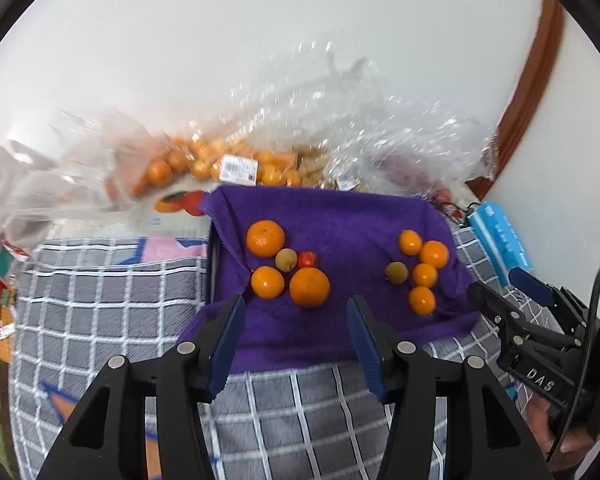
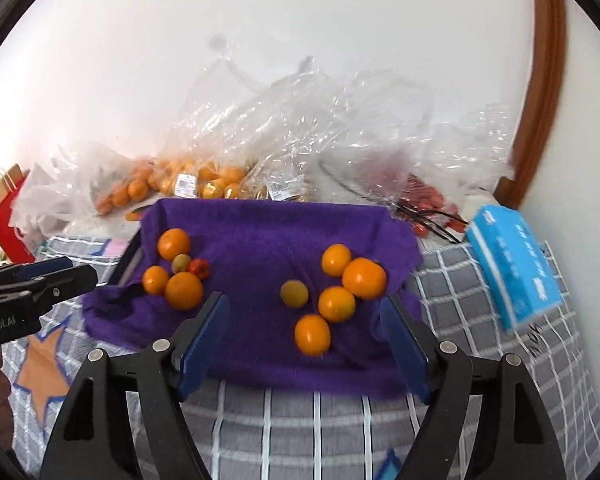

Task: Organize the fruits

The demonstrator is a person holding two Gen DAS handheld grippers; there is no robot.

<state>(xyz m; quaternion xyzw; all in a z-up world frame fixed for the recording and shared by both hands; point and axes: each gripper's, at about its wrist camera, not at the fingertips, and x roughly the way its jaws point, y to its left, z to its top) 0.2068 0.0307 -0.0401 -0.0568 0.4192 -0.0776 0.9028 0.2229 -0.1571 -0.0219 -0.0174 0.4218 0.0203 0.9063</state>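
Note:
A purple towel lies over a tray and holds two groups of fruit. The left group has three oranges, a small greenish fruit and a small red fruit. The right group has several oranges and a greenish fruit. My left gripper hovers open over the towel's near edge, just short of the left group, with nothing held. My right gripper stands open above the right group. One orange lies on the towel below its gap, and neither pad touches it.
Clear plastic bags with oranges and red fruit are heaped against the white wall behind the towel. A blue tissue pack lies at the right and a red paper bag at the left. A grey checked cloth covers the surface.

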